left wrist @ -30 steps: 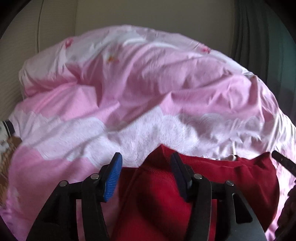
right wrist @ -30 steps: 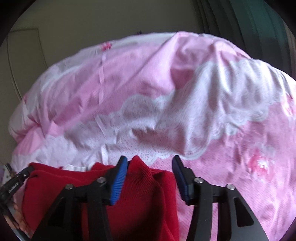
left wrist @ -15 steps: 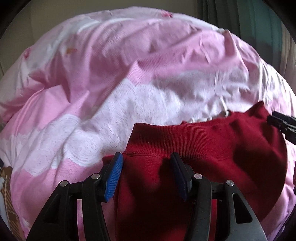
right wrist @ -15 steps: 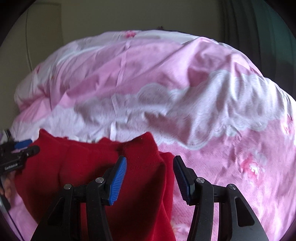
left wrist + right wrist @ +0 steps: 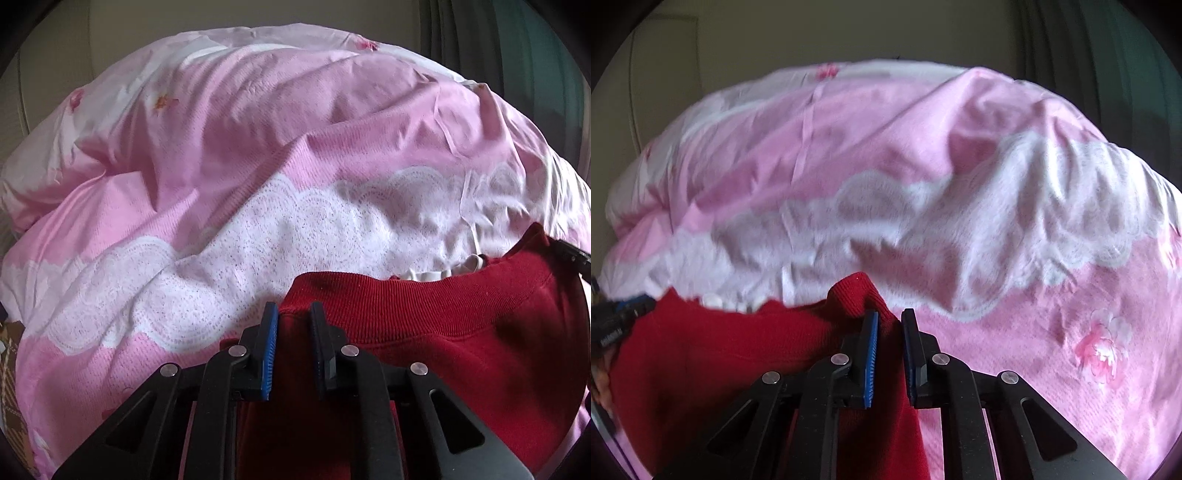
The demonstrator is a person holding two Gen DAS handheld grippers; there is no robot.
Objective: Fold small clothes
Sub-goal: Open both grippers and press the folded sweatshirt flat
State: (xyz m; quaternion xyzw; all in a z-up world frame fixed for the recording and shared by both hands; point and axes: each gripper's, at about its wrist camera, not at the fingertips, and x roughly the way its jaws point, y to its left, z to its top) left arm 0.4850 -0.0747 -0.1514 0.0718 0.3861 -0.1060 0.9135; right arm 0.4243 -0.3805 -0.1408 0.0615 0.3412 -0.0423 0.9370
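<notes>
1. A small dark red knitted garment (image 5: 461,354) lies on a bed covered by a rumpled pink quilt (image 5: 258,155) with a wide white lace-patterned band and scattered flower prints.

2. The left claw (image 5: 293,317) has its two blue-padded fingers (image 5: 271,332) drawn in on the left corner of the garment's ribbed band. The jaws are closing, and a fold of the red knit stands pinched between the pads.

3. The right claw (image 5: 889,325) is at the opposite corner. Its jaws are closing too, with a raised peak of the red cloth (image 5: 713,354) gripped between the blue pads (image 5: 871,343).

4. From the left wrist view, the ribbed band runs from the left claw across to the right edge of the frame, where the black tip of the right claw (image 5: 574,254) meets the far corner.

5. From the right wrist view, the left claw (image 5: 617,317) shows at the left edge, dark and a little blurred, at the other end of the garment.

6. A sliver of white material (image 5: 436,274) peeks out just behind the ribbed band, between the garment and the quilt; what it belongs to I cannot tell.

7. Behind the bed stands a pale wall (image 5: 831,33), and a dark green curtain (image 5: 1115,55) hangs at the right.

8. A brown checked cloth (image 5: 9,354) shows at the left edge of the left wrist view, beside the quilt.
</notes>
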